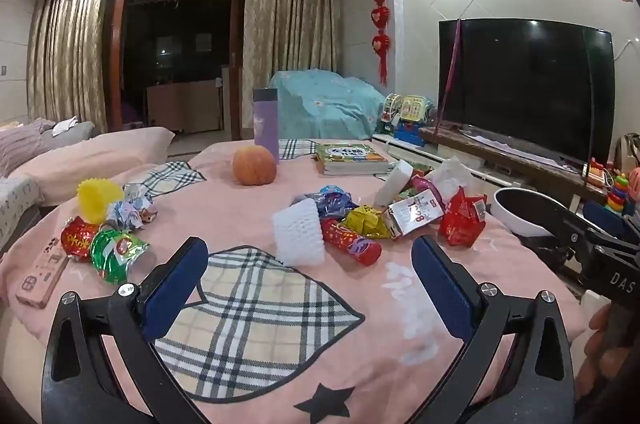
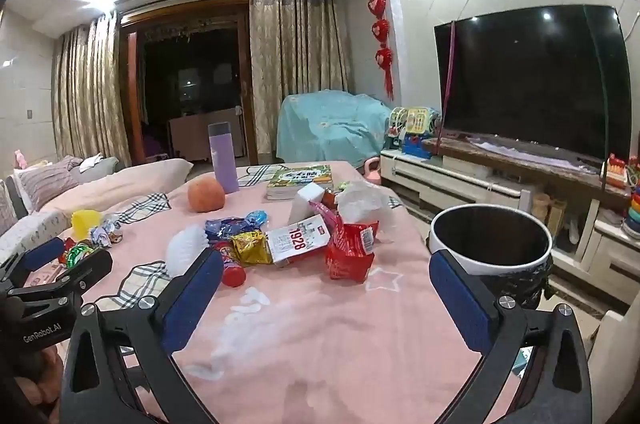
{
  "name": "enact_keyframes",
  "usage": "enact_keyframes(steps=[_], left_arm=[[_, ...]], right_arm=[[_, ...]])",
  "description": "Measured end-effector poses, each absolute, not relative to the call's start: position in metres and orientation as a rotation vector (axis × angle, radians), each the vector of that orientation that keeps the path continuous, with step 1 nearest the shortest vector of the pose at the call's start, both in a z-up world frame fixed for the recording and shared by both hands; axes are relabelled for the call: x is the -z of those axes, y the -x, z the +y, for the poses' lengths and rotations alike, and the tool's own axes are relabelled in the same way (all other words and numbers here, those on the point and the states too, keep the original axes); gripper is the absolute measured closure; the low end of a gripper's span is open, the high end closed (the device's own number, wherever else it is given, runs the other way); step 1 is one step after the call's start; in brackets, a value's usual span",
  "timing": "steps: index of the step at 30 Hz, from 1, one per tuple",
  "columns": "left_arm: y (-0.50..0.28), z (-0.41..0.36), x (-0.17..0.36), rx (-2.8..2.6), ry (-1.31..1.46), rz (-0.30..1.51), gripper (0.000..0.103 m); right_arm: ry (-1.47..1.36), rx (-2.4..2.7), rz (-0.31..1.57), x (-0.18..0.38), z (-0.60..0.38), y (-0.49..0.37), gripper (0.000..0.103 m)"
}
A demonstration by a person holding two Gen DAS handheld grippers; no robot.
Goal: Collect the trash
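From the left wrist view, the left gripper hovers over the pink-blanketed worktop with its jaws spread wide and nothing between them. Ahead lies the trash in two clusters. On the left are three crumpled wrappers: one red, one green foil and one pale printed, beside a single yellow spiky ball. In the middle sit one white foam fruit net, one red snack tube, one blue wrapper, one yellow foil packet, one white "1928" carton and one red bag. Behind them stand one orange fruit, one lilac bottle and one green book. From the right wrist view, the right gripper likewise has its jaws released and empty above the blanket. One white-rimmed black bin stands just beside the worktop's right edge, near the right-hand pad; the central trash pile, including the red bag, lies ahead, well apart from the bin.
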State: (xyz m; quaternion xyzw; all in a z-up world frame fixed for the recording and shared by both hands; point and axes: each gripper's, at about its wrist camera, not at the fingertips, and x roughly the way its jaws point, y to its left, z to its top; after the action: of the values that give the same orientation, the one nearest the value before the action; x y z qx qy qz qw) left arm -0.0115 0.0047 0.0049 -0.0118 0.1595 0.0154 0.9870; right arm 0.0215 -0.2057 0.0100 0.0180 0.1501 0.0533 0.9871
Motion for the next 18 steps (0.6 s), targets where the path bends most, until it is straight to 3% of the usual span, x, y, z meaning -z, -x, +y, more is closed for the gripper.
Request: enact_keyframes(steps=[18], left_arm=[[0.0198,-0.0040,-0.0076,-0.045,-0.016,0.277,0.000]], right_arm=[[-0.050,-0.094,0.308,-0.0108,-0.2134,-0.0154,0.000]])
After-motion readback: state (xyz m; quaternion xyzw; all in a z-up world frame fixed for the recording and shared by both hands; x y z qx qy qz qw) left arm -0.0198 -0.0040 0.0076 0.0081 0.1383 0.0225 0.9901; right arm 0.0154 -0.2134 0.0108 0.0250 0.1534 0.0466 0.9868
